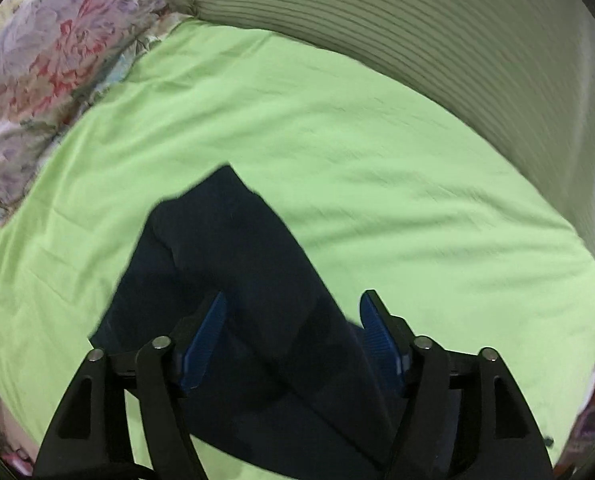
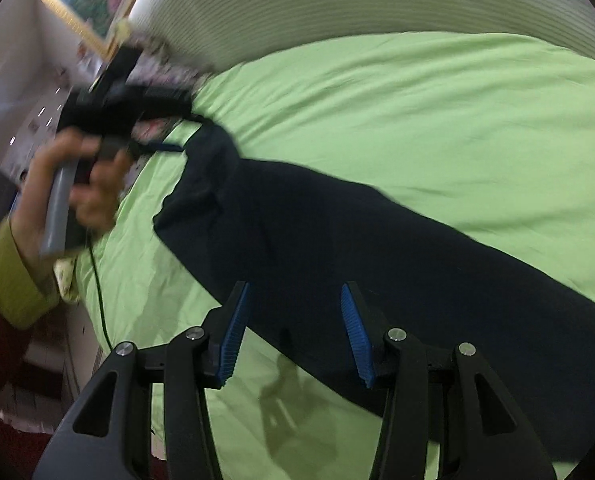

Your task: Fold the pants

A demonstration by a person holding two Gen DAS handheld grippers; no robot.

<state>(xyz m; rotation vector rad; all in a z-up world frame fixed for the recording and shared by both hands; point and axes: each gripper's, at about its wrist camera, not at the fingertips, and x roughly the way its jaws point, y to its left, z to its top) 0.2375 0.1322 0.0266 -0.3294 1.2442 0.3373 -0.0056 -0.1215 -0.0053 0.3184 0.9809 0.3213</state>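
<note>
Your left gripper [image 1: 293, 322] hangs above the dark navy pants [image 1: 225, 280], jaws spread wide with blue ribbed pads [image 1: 207, 334]; cloth lies below the gap, but neither pad presses on it, so nothing is held. The pants lie on the lime-green bed sheet [image 1: 337, 128], a squared end reaching up the middle of the left wrist view. A floral pillow [image 1: 53, 72] sits at the sheet's upper left, and a striped panel [image 1: 417, 20] rises behind the bed.

Your right gripper [image 2: 295, 328] stands partly open over the long edge of the pants [image 2: 377, 248], pads clear of the fabric and empty. In this view the garment runs as one long band across the sheet [image 2: 417, 112], from a bunched end at upper left down to the lower right. Your left hand [image 2: 85, 184], in a yellow-green cuff [image 2: 13, 280], grips the other tool's grey handle at the left edge beside the bunched end. The gripper's shadow [image 2: 289, 404] falls on the bare sheet beneath the jaws.
</note>
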